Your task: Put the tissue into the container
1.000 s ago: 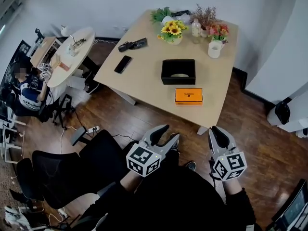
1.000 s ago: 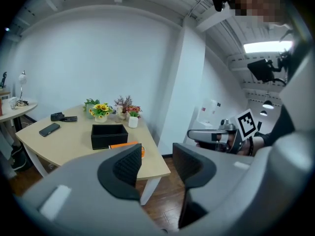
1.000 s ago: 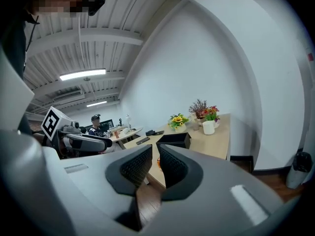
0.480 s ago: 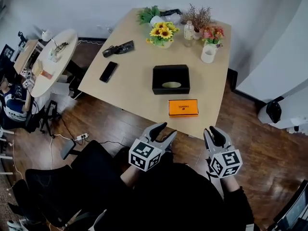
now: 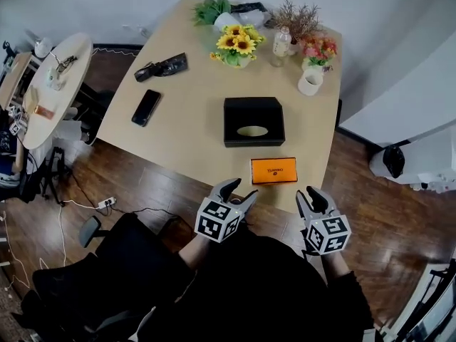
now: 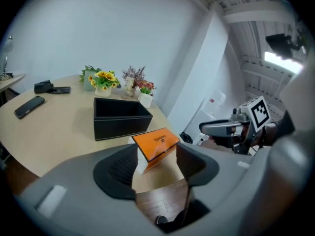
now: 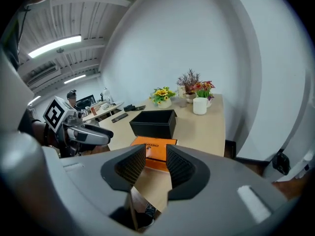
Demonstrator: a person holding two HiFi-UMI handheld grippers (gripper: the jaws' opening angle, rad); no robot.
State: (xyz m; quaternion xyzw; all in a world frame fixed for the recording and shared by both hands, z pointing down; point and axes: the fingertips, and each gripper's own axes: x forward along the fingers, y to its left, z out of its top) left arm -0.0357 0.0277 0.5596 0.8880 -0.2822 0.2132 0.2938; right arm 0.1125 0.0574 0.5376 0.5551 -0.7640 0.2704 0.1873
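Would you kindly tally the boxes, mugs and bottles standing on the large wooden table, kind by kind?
Boxes: 2, the black box and the orange box
Mugs: 1, the white mug
Bottles: 1, the clear bottle
Total: 4

Dark wood floor (image 5: 399, 226) underfoot, white walls (image 5: 107, 6) around. Furnished with 1 pale table (image 5: 192, 120), 1 round side table (image 5: 71, 63), 1 black chair (image 5: 92, 283). Lit by ceiling strip lights (image 7: 54, 45).
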